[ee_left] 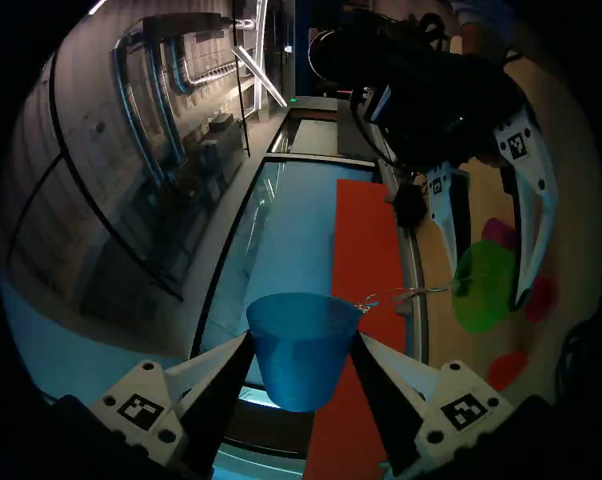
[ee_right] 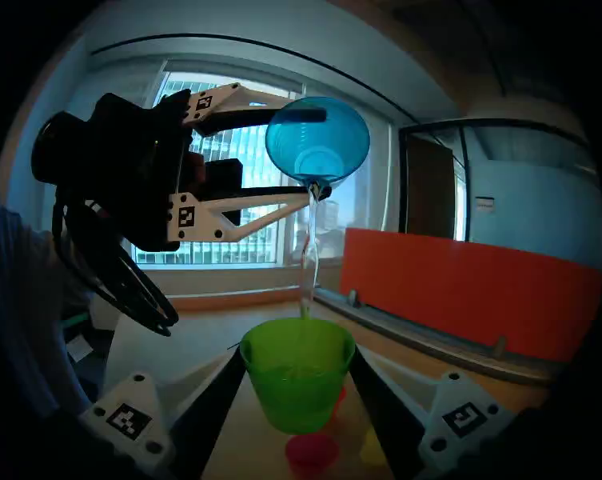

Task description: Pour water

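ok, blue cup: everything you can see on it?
The blue cup is translucent blue plastic, tapered. The left tool clamps its sides. It is tipped, held above the green cup without touching it, and a thin water stream runs from its rim into that cup.

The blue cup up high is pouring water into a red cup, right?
Not quite. The blue cup is pouring from up high, but its water falls into the green cup, not a red one. The right gripper view shows the stream landing there.
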`<state>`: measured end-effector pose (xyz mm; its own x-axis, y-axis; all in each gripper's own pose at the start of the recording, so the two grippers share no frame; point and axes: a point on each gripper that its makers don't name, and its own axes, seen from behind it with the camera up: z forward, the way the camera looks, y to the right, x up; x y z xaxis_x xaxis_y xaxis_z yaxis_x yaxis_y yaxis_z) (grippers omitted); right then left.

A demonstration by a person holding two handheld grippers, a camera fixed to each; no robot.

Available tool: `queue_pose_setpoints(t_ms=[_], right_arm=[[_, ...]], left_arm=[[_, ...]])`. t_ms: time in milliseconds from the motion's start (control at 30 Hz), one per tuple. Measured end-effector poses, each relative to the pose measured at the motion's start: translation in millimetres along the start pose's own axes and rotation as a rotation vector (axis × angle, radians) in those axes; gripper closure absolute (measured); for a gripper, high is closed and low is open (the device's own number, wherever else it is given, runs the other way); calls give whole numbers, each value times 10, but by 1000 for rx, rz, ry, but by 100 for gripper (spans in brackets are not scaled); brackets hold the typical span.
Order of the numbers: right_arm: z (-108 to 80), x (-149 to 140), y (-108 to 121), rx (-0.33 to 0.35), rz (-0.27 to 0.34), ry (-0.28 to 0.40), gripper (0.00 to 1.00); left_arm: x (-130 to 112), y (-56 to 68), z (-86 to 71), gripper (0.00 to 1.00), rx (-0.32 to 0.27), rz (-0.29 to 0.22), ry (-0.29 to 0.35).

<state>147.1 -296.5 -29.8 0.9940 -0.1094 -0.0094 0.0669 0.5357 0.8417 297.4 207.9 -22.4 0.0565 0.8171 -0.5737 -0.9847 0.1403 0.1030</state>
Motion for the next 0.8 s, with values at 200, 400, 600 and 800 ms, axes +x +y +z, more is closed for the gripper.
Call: queue_pose_setpoints(t_ms=[200, 400, 600, 800], right_arm=[[-3, 13, -3, -1, 0, 4, 9], [1, 37, -12, -2, -2, 9, 9], [-1, 82, -11, -4, 0, 18, 9], [-7, 104, -5, -7, -3, 22, 9]], left_arm=[[28, -22, -13, 16, 7, 44, 0], [78, -61, -19, 17, 18, 99, 3], [162, -84, -23, 17, 23, 150, 15], [236, -91, -26, 17, 30, 205, 25]])
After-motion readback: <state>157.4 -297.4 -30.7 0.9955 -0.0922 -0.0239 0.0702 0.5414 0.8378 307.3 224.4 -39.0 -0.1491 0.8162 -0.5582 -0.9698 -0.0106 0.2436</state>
